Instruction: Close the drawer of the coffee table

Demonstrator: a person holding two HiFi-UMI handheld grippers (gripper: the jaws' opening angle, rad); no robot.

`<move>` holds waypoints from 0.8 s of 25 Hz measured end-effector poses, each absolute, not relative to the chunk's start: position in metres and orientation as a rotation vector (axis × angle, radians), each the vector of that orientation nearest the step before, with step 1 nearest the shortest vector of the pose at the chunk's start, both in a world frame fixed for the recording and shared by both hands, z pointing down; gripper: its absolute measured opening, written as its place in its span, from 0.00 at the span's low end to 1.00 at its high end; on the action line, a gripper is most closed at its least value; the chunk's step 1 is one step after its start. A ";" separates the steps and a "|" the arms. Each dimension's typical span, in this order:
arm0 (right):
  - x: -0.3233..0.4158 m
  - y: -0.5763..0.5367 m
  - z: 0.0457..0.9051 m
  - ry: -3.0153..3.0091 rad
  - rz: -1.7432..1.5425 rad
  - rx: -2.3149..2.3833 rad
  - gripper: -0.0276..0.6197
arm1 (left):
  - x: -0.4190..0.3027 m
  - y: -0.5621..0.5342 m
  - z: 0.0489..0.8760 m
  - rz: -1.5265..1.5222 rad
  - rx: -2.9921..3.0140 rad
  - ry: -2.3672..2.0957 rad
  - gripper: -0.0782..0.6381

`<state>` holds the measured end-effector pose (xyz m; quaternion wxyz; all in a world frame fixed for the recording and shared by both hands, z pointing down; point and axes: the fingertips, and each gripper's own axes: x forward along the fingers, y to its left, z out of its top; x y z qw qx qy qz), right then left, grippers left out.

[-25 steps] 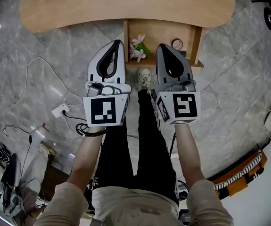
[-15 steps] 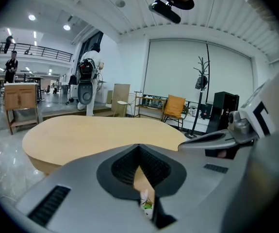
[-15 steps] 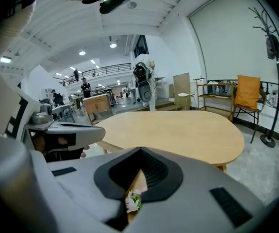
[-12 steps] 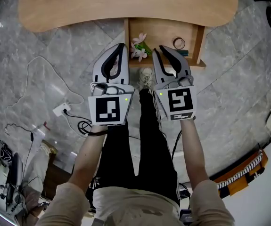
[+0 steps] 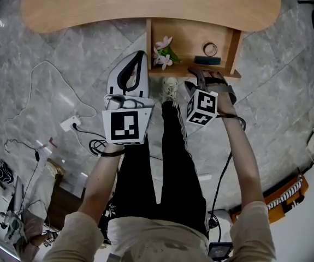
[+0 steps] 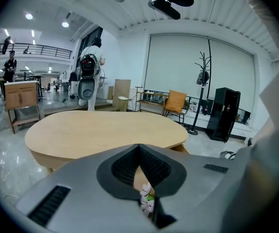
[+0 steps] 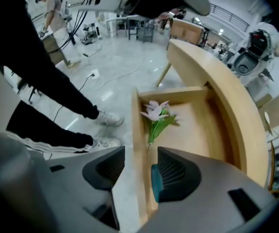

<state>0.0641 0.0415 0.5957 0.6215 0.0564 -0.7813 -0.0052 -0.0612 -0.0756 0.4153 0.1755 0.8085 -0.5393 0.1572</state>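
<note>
The wooden coffee table (image 5: 146,7) has its drawer (image 5: 230,48) pulled out toward me. Inside lie a pink flower (image 5: 162,53), a small ring (image 5: 210,49) and a teal item (image 5: 203,60). My right gripper (image 5: 205,76) points steeply down over the drawer's front panel (image 7: 139,130). Its jaws are opening and straddle that panel, one outside and one inside, and neither pad presses on the wood. The flower (image 7: 156,113) lies just beyond my right gripper (image 7: 140,154). My left gripper (image 5: 141,54) hovers shut and empty left of the drawer, aimed at the tabletop (image 6: 105,130).
A power strip (image 5: 69,127) and cables lie on the marble floor at left. My shoes (image 5: 169,86) stand just before the drawer front. An orange-rimmed object (image 5: 279,198) sits at lower right. Chairs and a coat stand (image 6: 202,76) are beyond the table.
My right gripper has dropped, rolled over and tipped downward onto the drawer front, and its jaws went from shut to wide apart. The left gripper has sunk slightly.
</note>
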 end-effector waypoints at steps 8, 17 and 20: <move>0.079 0.050 0.628 -1.704 -0.086 0.098 0.20 | -0.064 -0.069 0.424 0.475 2.278 -1.525 0.12; 0.079 0.047 0.629 -1.690 -0.114 0.116 0.15 | -0.065 -0.074 0.426 0.470 2.259 -1.531 0.12; 0.079 0.047 0.630 -1.685 -0.107 0.107 0.15 | -0.065 -0.076 0.426 0.464 2.265 -1.538 0.12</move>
